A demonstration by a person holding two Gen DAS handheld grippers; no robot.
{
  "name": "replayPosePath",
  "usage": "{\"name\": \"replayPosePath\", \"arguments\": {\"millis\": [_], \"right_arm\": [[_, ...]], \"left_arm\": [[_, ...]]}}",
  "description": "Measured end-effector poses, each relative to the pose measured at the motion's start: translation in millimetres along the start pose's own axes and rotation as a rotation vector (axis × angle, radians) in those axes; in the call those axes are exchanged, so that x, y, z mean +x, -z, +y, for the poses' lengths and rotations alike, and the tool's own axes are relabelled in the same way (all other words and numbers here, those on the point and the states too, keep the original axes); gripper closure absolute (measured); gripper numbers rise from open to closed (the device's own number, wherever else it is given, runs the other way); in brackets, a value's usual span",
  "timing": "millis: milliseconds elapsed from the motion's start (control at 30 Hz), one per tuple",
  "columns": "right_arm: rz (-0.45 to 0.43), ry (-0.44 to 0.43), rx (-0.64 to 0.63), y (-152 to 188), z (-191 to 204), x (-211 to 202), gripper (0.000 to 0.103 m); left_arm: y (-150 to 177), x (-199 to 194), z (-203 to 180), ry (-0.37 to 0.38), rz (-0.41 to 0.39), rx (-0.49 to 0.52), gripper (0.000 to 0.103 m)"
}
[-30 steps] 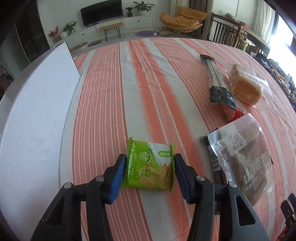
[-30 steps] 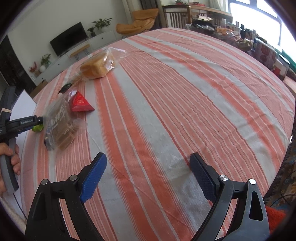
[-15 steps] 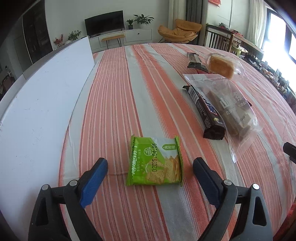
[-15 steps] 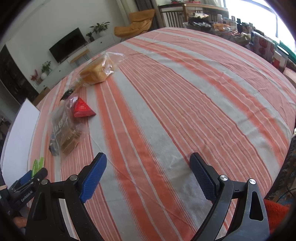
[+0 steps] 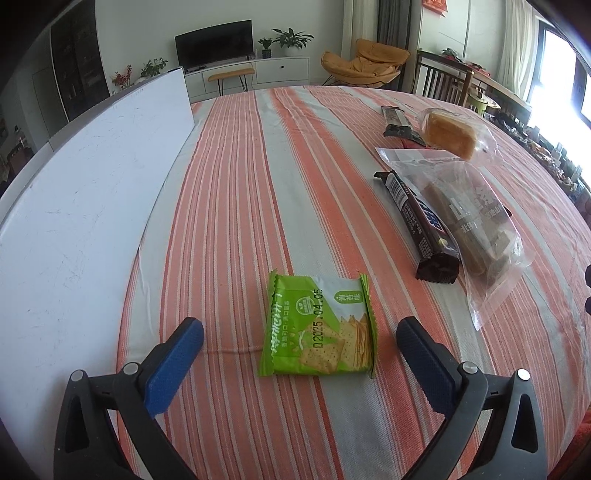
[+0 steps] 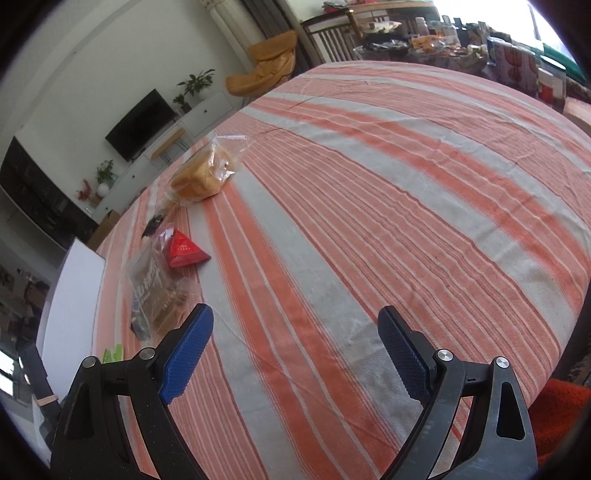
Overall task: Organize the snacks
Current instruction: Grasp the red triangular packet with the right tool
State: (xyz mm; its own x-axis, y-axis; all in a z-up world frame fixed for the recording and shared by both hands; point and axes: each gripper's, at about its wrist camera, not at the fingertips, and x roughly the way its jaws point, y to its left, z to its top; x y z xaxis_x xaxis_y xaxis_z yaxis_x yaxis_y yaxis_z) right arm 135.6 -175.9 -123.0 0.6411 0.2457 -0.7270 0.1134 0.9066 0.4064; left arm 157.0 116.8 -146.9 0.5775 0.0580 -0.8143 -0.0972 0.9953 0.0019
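Observation:
A green cracker packet (image 5: 319, 326) lies flat on the striped tablecloth, between and just ahead of the fingers of my left gripper (image 5: 295, 332), which is open and empty. To its right lie a dark chocolate bar (image 5: 421, 225) and a clear bag of brown snacks (image 5: 476, 218). Farther back are a bagged bread loaf (image 5: 448, 134) and a long dark packet (image 5: 397, 120). My right gripper (image 6: 295, 326) is open and empty over bare cloth. In the right wrist view the loaf (image 6: 201, 179), a red triangular packet (image 6: 184, 251) and the clear bag (image 6: 155, 291) lie to the left.
A white board (image 5: 85, 192) lies along the table's left side. The tablecloth (image 6: 369, 206) is bare in the middle and right. A cluttered second table (image 6: 424, 33) and chairs stand beyond the far edge.
My left gripper has let go of the green packet, opened wide and drawn back; the packet now lies on the cloth. My right gripper has swung a little, still open.

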Motion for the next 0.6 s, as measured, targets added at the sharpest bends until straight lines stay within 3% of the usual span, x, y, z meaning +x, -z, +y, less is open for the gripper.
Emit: {"name": "replayPosePath", "arguments": {"millis": [133,233,267,333,400,600], "right_arm": [[0.046,-0.03,-0.268,-28.1,44.7,17.3,0.01],[0.09,-0.021,-0.374,-54.9,65.5,47.0,0.014],[0.106,-0.027,-0.386,-62.7,69.6,58.6,0.014],[0.16,-0.081,-0.391,-72.7,76.4,80.0,0.025],[0.227,-0.129,-0.388,-76.3,83.9,100.6,0.052],[0.294,-0.215,-0.403,-72.5,104.8,134.0,0.055]], "left_arm": [[-0.1,0.1,-0.1,-0.001,0.0,0.0,0.0],[-0.1,0.2,0.0,0.0,0.0,0.0,0.0],[0.1,-0.1,0.2,0.0,0.0,0.0,0.0],[0.1,0.0,0.2,0.0,0.0,0.0,0.0],[0.1,0.0,0.2,0.0,0.0,0.0,0.0],[0.2,0.0,0.3,0.0,0.0,0.0,0.0]]}}
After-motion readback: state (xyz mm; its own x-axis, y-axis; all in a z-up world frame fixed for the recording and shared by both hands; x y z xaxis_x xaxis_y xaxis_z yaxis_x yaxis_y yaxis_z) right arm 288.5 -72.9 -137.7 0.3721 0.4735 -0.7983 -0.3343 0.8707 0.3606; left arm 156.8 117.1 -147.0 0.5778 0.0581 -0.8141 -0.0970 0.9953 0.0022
